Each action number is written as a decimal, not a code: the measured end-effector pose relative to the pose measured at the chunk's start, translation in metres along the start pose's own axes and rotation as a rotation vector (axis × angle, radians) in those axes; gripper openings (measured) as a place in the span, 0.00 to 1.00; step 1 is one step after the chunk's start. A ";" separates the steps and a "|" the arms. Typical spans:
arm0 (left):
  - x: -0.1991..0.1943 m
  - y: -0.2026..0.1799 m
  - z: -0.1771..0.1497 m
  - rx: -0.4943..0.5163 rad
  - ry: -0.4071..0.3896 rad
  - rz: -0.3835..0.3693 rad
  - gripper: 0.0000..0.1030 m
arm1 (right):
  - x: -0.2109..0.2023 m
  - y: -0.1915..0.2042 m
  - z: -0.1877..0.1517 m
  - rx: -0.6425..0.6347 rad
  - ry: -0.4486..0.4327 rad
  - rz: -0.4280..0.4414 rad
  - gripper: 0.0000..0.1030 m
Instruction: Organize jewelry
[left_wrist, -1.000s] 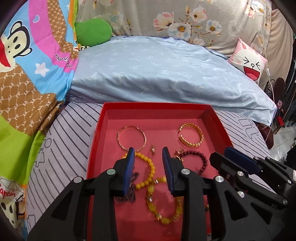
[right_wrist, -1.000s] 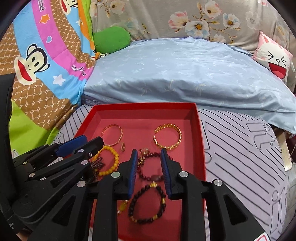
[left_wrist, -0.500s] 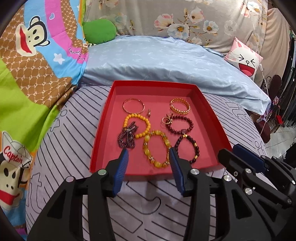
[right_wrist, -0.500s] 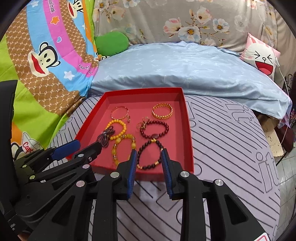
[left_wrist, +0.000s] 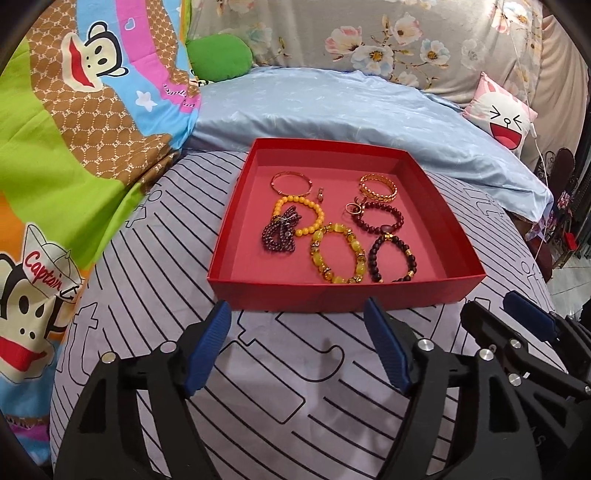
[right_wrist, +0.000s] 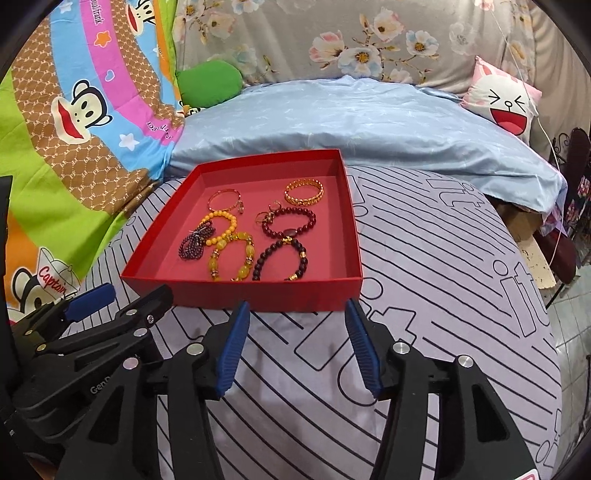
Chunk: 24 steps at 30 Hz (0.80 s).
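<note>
A red tray (left_wrist: 332, 293) (right_wrist: 258, 293) lies on the striped bed cover. In it lie several bracelets: a thin gold bangle (left_wrist: 291, 184), a gold chain bangle (left_wrist: 378, 187), a yellow bead bracelet (left_wrist: 298, 215), a dark purple bead bundle (left_wrist: 279, 233), a chunky yellow bracelet (left_wrist: 338, 257), a maroon bracelet (left_wrist: 377, 219), a dark bead bracelet (left_wrist: 392, 258) and small rings (left_wrist: 354, 209). My left gripper (left_wrist: 297, 347) is open and empty, just in front of the tray. My right gripper (right_wrist: 295, 345) is open and empty, beside it at the tray's front edge.
A light blue quilt (left_wrist: 362, 110) lies behind the tray. A cartoon monkey blanket (left_wrist: 74, 129) is piled at the left. A green cushion (left_wrist: 218, 57) and a pink rabbit pillow (left_wrist: 502, 114) sit at the back. The bed edge drops off at right (right_wrist: 561, 295).
Both grippers have drawn back from over the tray to in front of it, and their jaws have opened wider. The jewelry has not moved.
</note>
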<state>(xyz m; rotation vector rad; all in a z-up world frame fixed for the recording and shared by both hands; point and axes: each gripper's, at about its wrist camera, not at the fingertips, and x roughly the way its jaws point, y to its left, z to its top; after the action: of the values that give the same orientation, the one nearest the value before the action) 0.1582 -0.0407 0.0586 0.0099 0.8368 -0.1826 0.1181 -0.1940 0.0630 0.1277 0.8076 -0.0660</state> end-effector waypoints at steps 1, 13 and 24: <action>0.000 0.001 -0.001 -0.002 0.000 0.003 0.71 | 0.000 -0.001 -0.002 0.006 0.000 -0.001 0.56; 0.001 0.012 -0.010 -0.020 -0.015 0.069 0.89 | 0.001 -0.001 -0.012 0.006 -0.034 -0.056 0.75; 0.009 0.016 -0.011 -0.021 -0.010 0.078 0.93 | 0.009 -0.003 -0.013 0.007 -0.022 -0.067 0.82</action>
<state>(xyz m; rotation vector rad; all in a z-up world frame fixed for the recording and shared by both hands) 0.1583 -0.0256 0.0433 0.0224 0.8266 -0.1001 0.1149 -0.1951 0.0471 0.1061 0.7901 -0.1333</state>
